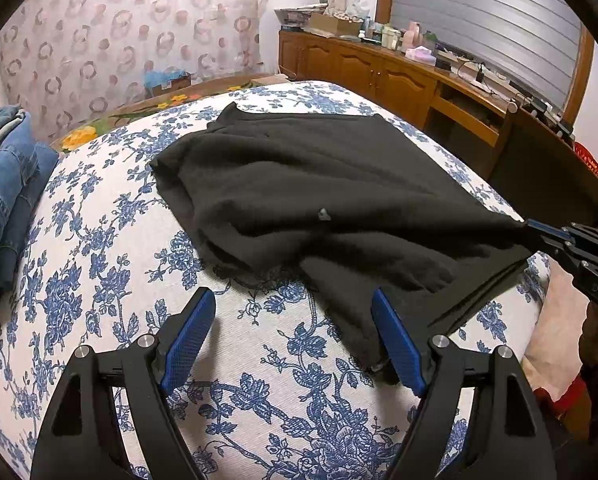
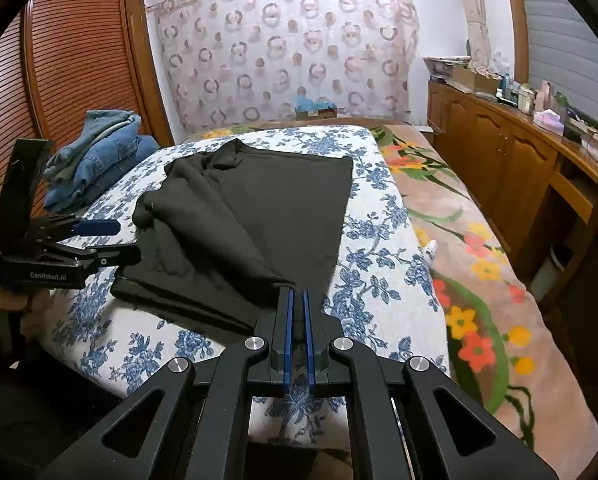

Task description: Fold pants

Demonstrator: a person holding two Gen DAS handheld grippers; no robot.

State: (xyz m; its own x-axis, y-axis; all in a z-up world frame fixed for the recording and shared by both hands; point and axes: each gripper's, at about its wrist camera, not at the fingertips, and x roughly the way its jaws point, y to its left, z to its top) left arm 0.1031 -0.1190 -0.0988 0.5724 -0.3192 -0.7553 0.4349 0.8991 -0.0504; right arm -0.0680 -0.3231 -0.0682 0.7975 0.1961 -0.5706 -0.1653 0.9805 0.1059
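Black pants (image 1: 307,196) lie partly folded on the blue-flowered bed cover (image 1: 99,280); they also show in the right wrist view (image 2: 267,216). My left gripper (image 1: 295,332) is open just above the cover at the pants' near edge, its right finger (image 1: 397,344) against the cloth; it shows at the left in the right wrist view (image 2: 119,240). My right gripper (image 2: 298,300) is shut on a near corner of the pants and lifts it slightly; it shows at the right in the left wrist view (image 1: 539,236).
A pile of blue denim clothes (image 2: 95,156) lies at the bed's far left. A flowered blanket (image 2: 471,264) lies right of the cover. A wooden cabinet (image 2: 519,164) with clutter runs along the right wall. A louvered wardrobe (image 2: 59,80) stands at the left.
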